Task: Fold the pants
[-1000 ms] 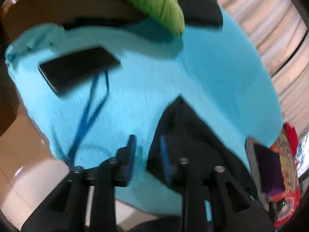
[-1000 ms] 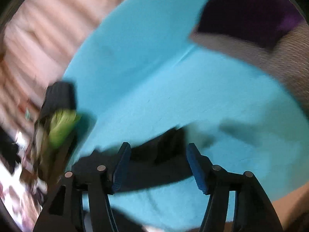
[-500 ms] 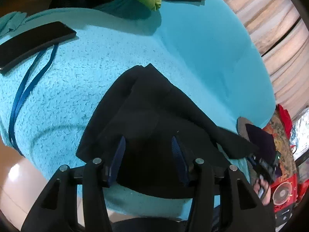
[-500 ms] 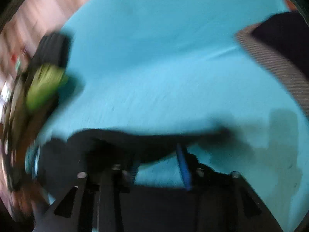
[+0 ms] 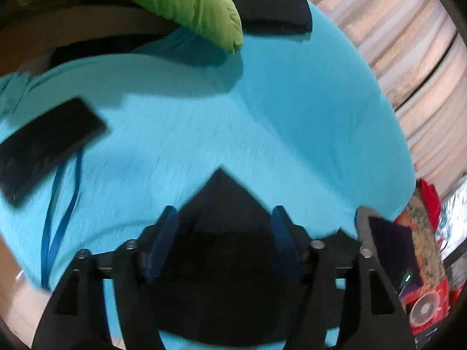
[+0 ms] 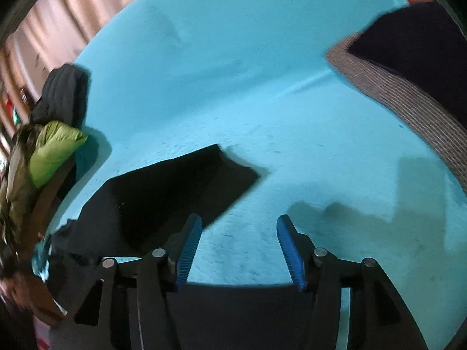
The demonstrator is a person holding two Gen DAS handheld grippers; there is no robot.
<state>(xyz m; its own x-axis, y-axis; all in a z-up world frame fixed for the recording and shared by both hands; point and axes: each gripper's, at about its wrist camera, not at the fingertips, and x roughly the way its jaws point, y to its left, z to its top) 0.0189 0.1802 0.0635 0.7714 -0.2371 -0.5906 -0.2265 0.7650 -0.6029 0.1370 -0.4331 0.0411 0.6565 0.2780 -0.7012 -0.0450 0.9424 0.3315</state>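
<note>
Since a moment ago, both jaws have spread wide and hold nothing. Left gripper (image 5: pixel 223 233) hovers over black pants (image 5: pixel 224 210) on the turquoise bed (image 5: pixel 262 116). Right gripper (image 6: pixel 238 245) frames bare bed; pants (image 6: pixel 175 186) lie at ten o'clock. Phone (image 5: pixel 43 145) at nine o'clock.

A bright turquoise blanket (image 5: pixel 204 134) covers the bed in front of me, its nubby weave catching even indoor light. Behind it hangs a pinkish-beige pleated curtain (image 5: pixel 408 58), crossed by a dark line. At the far end I see a lime-green cushion (image 5: pixel 201 8) beside a black bundle (image 5: pixel 271 3), both resting against a brown headboard (image 5: pixel 73 32). A black phone (image 5: pixel 43 143) with a blue lanyard (image 5: pixel 55 227) lies near the bed's edge. Pale glossy floor (image 5: pixel 20 312) shows below. To my right sits a dark purple pillow with a grey woven border (image 6: pixel 402 87).
</note>
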